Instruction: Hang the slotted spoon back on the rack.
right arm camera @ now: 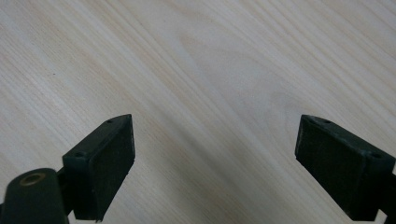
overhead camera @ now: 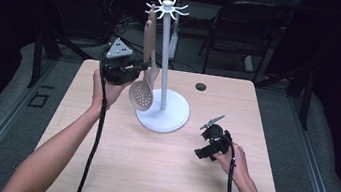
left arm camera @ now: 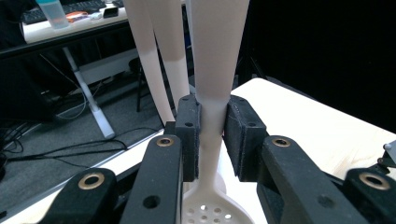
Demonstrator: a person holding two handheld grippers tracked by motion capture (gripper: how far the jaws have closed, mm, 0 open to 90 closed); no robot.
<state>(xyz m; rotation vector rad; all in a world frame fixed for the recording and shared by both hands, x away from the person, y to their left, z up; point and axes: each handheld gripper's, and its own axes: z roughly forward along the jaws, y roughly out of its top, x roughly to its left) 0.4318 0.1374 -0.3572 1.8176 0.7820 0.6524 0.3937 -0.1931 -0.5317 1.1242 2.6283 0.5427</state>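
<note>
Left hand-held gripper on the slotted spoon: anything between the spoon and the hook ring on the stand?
Nothing visible. The left hand-held gripper clamps the beige plastic slotted spoon by its handle, beside the white stand's pole; the handle top already sits at the white hook ring. Whether it's hooked is unclear.

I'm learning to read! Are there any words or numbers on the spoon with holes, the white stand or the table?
No text can be read.
Slotted spoon: plain, no lettering.
White stand: plain.
Table: bare wood grain.
Bottle on the far desk: too blurred to tell.
</note>
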